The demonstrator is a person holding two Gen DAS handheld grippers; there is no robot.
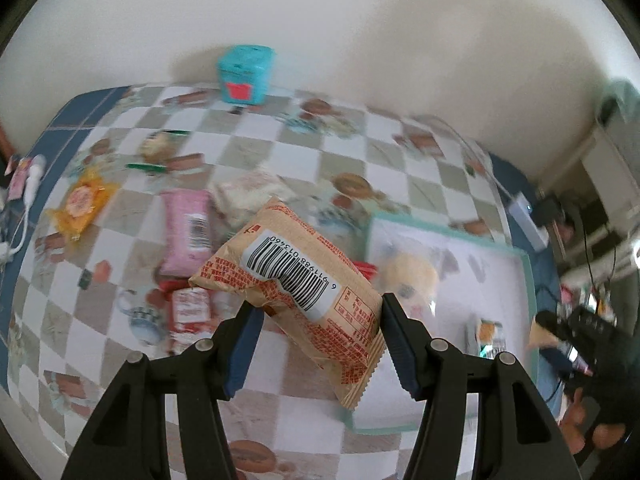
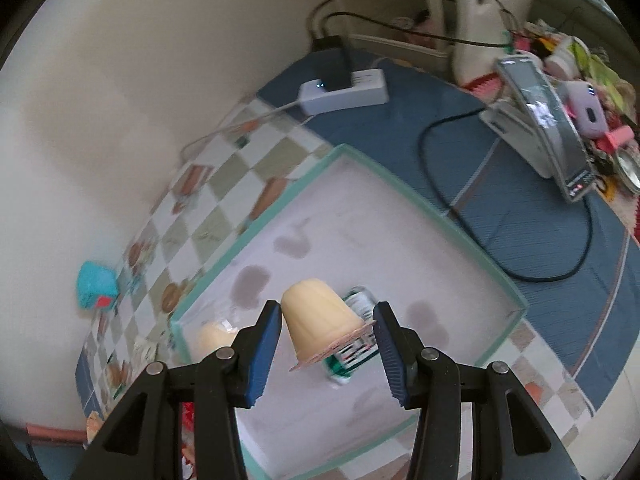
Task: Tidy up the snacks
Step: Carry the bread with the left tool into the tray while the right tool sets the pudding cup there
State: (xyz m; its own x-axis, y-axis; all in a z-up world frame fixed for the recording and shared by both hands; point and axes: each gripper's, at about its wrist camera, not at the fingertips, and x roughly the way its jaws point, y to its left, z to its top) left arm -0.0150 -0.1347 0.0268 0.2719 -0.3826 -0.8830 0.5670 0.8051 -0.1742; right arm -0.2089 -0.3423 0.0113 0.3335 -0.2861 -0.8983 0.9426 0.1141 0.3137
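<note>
While the left gripper (image 1: 316,336) holds a tan snack packet (image 1: 296,280) between its fingers, just beside the near-left corner of the mint-rimmed tray (image 1: 528,280), the right gripper (image 2: 326,344) grips a cream jelly cup (image 2: 320,320) above that tray's floor. Inside the tray lie another jelly cup (image 2: 214,338) and a green-and-white packet (image 2: 356,354). A pink packet (image 1: 186,232) and a yellow packet (image 1: 82,204) lie on the checked surface (image 1: 280,152), left of the tray.

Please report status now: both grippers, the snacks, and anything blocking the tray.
Left gripper shut on tan snack packet. Right gripper shut on jelly cup, above the tray. Green packet and another cup already inside; space free.
</note>
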